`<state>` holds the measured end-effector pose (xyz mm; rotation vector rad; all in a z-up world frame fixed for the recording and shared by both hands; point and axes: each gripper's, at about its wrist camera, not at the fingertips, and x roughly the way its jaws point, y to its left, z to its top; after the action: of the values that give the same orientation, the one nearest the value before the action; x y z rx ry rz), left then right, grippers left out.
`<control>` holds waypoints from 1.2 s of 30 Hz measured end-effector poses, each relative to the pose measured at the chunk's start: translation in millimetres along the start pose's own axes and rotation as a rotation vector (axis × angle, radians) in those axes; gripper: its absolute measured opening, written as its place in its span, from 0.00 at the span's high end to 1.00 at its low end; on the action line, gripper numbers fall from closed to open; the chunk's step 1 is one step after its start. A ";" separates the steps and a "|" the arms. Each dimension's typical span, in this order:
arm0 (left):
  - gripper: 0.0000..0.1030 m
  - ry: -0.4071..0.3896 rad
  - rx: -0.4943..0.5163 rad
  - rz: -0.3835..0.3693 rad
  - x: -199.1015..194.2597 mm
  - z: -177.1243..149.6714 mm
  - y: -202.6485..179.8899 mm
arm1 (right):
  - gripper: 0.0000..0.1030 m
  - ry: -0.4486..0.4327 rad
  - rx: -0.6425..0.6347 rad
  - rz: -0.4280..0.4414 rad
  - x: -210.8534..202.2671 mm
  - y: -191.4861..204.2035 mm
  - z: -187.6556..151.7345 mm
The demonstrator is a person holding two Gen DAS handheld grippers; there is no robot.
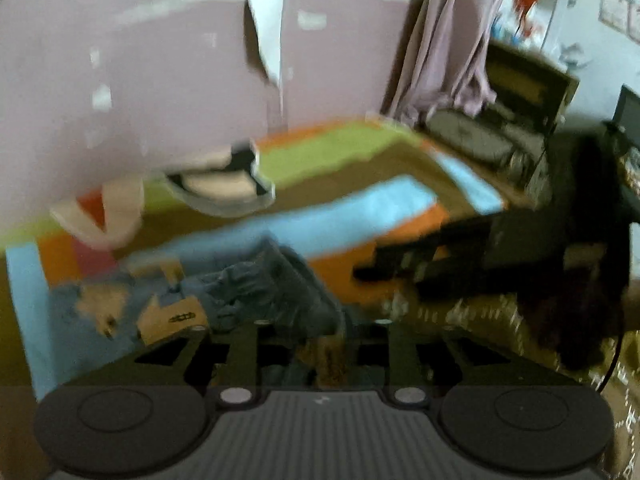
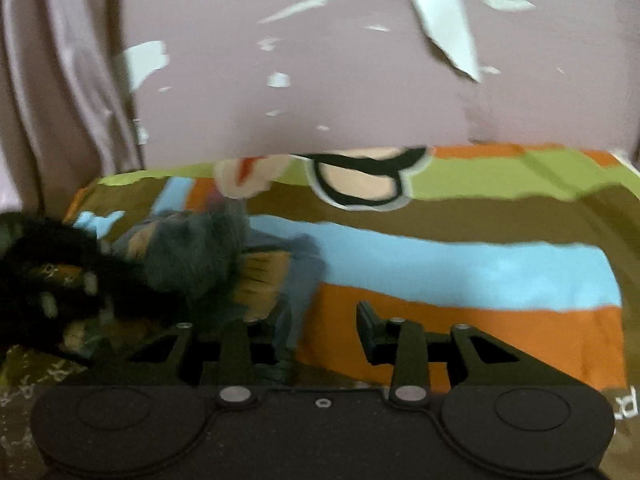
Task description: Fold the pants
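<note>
Blue jeans with tan patches lie bunched on a striped bedsheet. In the left wrist view my left gripper sits low over the jeans with denim between its fingers; the blur hides whether it grips. The right gripper shows at the right as a dark blurred shape. In the right wrist view the jeans are heaped at the left. My right gripper is open, its left finger against the denim, its right finger over the orange stripe. The left gripper is a dark blur at far left.
The bed stands against a pink wall with peeling paint. A cartoon print is on the sheet. A pink curtain and a cluttered shelf stand beyond the bed's end.
</note>
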<state>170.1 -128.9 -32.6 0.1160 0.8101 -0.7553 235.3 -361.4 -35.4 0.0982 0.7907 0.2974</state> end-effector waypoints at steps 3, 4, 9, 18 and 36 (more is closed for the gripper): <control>0.45 0.009 -0.013 -0.010 -4.2 -16.6 3.7 | 0.56 -0.001 0.029 0.017 2.7 -9.4 -1.7; 0.40 -0.012 -0.017 -0.011 -9.9 -21.9 4.6 | 0.54 -0.003 0.024 0.036 3.5 -8.7 -1.0; 0.35 -0.023 -0.017 0.016 -18.3 -40.3 9.1 | 0.50 0.004 0.077 0.195 10.9 -0.2 8.9; 0.80 0.035 0.045 -0.005 -1.0 -48.1 7.7 | 0.87 0.078 0.120 0.229 34.1 20.4 11.6; 0.37 -0.158 -0.213 0.026 -72.3 -25.0 63.6 | 0.57 -0.046 -0.078 0.084 6.3 43.4 27.6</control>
<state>163.9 -31.9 -11.6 -0.1224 0.7323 -0.6408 249.4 -317.5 -11.8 0.0648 0.7294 0.4037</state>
